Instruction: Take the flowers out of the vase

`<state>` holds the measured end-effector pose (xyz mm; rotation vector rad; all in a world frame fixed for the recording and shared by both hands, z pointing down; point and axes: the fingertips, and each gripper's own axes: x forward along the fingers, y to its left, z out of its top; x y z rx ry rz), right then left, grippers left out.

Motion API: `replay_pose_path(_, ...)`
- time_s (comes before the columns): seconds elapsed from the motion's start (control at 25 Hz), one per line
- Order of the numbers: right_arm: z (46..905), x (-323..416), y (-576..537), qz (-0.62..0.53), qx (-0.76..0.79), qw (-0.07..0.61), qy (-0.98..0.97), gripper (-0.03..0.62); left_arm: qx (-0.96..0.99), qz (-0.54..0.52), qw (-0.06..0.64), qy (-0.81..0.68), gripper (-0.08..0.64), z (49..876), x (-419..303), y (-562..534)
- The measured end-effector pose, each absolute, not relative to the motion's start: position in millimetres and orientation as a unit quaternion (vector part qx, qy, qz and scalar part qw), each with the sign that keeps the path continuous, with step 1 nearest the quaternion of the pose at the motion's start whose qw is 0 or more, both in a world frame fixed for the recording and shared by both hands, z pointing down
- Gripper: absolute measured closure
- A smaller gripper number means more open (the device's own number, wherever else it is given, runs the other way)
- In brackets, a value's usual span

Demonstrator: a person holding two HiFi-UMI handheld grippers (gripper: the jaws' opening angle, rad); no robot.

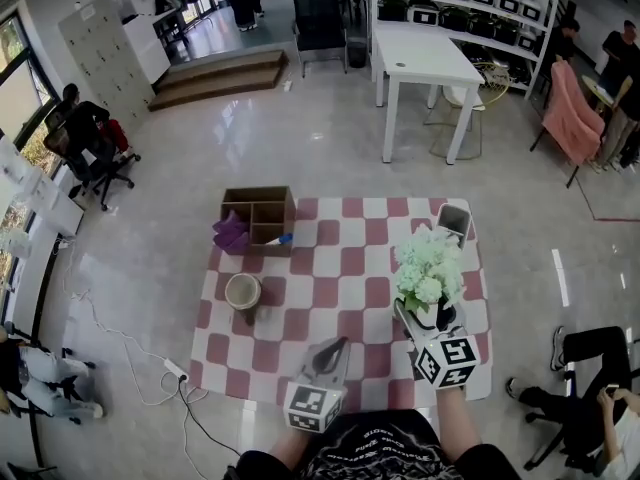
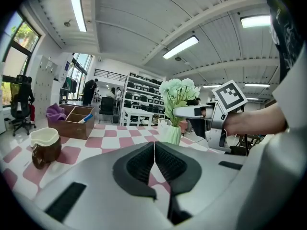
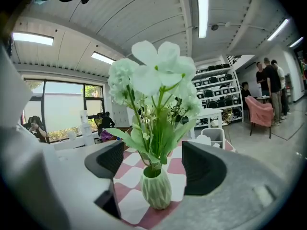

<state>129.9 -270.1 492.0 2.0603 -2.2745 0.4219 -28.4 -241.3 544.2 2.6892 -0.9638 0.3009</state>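
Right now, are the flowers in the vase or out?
In. The flowers have their stems down in the vase, which stands upright.

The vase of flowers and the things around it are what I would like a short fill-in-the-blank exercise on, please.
1. The tongs of the right gripper are ____, on either side of the flowers in the vase.
2. The tongs of the left gripper are ____, with nothing between them.
3. The rag at the wooden box is ____.
Missing words: open; shut; purple.
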Motion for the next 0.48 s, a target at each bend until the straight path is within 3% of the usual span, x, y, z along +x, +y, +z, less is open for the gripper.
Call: replay_pose_path(0.48, 483, 128, -293, 0.115, 0.635, 0.005, -0.764, 0.242, 0.917, 0.109, 0.131, -0.361, 0.546, 543, -42, -243)
